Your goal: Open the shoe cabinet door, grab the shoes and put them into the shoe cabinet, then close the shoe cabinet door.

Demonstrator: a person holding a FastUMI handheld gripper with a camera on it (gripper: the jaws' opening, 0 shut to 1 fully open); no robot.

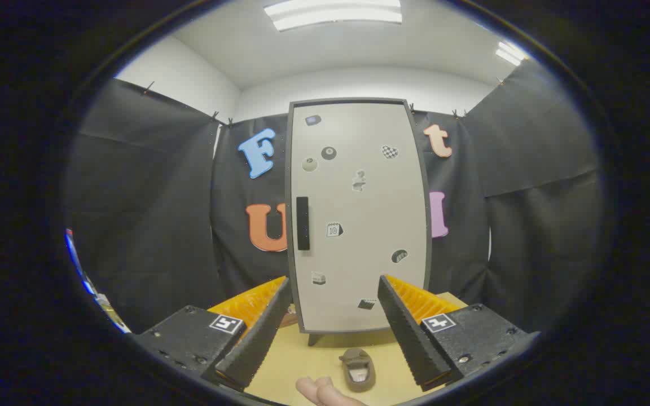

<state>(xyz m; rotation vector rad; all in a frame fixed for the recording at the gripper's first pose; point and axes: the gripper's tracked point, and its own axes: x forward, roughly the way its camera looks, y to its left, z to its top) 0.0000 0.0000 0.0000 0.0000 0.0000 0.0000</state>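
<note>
The shoe cabinet (359,220) stands upright on the wooden table (302,352), well beyond my fingers. Its pale door is shut, with a dark frame, several small stickers and a black vertical handle (302,223) near its left edge. A small brown shoe (358,370) lies on the table in front of the cabinet, between my two fingers and nearer the right one. My gripper (333,327) is open, with nothing between its fingers (257,338). Fingertips of a person's hand (322,391) show on the table just left of the shoe.
Black cloth walls close in the booth behind and to both sides of the cabinet. The cabinet rests on short dark feet (315,338). Bare tabletop lies between the shoe and the cabinet's base.
</note>
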